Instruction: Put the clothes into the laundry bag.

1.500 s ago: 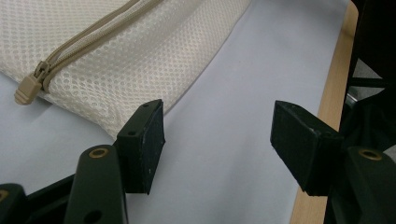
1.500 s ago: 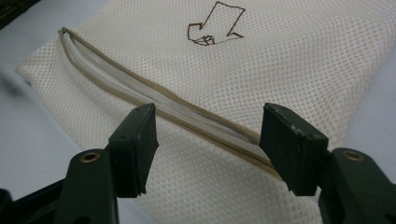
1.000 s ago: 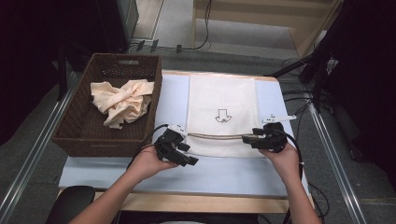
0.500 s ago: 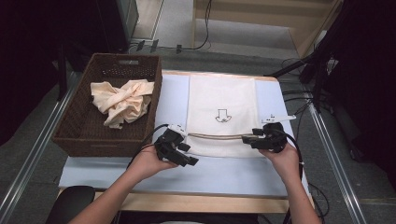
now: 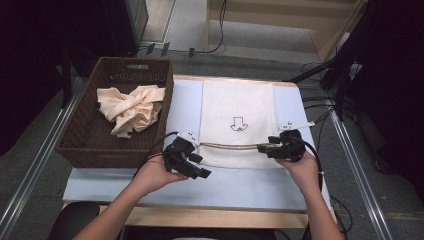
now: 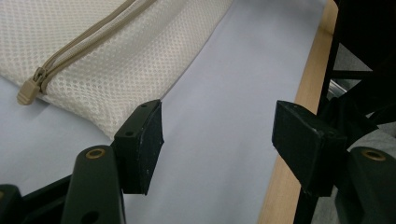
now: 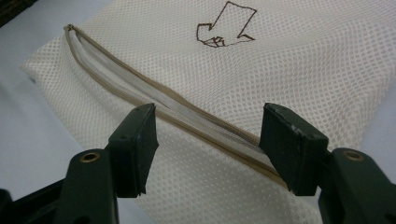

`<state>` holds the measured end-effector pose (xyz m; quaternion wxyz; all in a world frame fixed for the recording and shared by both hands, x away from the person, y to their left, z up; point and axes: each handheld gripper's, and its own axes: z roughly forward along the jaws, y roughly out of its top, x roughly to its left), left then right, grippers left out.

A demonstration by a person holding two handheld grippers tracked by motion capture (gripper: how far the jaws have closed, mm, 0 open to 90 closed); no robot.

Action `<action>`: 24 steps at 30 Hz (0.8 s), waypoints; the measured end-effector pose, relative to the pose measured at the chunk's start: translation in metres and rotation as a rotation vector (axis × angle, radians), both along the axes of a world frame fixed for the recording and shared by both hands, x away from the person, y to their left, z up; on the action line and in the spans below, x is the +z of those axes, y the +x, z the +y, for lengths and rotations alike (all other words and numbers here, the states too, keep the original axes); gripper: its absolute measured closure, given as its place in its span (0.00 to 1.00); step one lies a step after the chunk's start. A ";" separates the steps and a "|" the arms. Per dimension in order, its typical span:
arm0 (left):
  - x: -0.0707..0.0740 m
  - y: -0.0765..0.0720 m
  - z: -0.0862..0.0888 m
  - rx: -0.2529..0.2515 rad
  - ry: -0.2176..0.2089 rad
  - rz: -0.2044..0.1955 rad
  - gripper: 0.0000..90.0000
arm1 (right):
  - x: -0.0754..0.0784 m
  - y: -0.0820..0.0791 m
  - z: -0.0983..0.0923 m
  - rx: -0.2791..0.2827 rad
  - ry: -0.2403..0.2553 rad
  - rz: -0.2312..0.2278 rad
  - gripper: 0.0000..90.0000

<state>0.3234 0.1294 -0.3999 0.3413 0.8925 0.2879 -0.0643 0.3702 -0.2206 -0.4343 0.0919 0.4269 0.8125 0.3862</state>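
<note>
A pale blue mat [image 5: 240, 187] covers the wooden table, and on it the left gripper [image 6: 219, 140] has its jaws apart with only bare mat between them, the beige zipper pull [image 6: 29, 88] of the white mesh laundry bag [image 5: 237, 107] lying at ten o'clock from them. The right gripper [image 7: 208, 140] has its jaws wide apart, straddling the bag's partly open zipper [image 7: 159, 109] without pressing on it. At nine o'clock from the bag stands a brown wicker basket [image 5: 82, 150] with a crumpled cream cloth [image 5: 130, 107] inside.

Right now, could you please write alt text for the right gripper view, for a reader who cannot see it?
Open black tongs frame a cream mesh laundry bag lying on a pale blue mat. The bag's tan zipper, unzipped, runs diagonally between the tongs, with a hand-drawn arrow above.
</note>
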 end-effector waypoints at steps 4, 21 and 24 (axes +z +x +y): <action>0.005 -0.001 0.003 -0.007 0.008 0.011 0.38 | 0.000 0.001 0.002 0.006 0.000 0.001 0.42; 0.037 -0.008 0.021 0.000 0.013 -0.028 0.38 | 0.000 0.005 0.007 0.020 -0.007 0.007 0.43; 0.042 -0.007 0.026 0.007 0.004 -0.032 0.38 | 0.000 0.006 0.007 0.021 -0.007 0.009 0.43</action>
